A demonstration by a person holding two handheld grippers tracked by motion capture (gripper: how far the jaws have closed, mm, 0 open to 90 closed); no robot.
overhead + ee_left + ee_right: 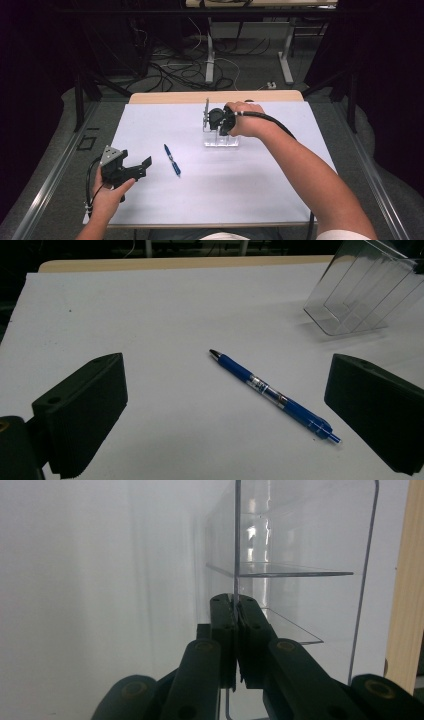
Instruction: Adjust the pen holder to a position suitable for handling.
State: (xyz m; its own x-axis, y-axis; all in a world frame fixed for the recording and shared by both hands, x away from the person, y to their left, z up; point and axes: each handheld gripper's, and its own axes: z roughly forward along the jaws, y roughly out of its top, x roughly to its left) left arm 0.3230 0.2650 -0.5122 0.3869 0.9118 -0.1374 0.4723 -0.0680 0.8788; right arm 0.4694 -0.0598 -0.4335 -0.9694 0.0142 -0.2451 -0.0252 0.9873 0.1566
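A clear plastic organizer (220,137) with several compartments stands on the white table top (260,190) toward the back middle. My right gripper (220,121) is over it, and in the right gripper view its jaws are pinched on the thin clear wall (235,555) of the organizer (295,570). A blue pen (172,160) lies flat on the white surface to the left of the organizer. My left gripper (136,167) rests near the table's left edge, open, with the pen (274,395) lying ahead of its spread jaws and the organizer (367,290) farther off.
The white sheet covers a wooden table whose far edge (215,96) shows tan. Beyond it are table legs (210,60) and cables (175,70) on the floor. A metal rail (55,170) runs along the left side.
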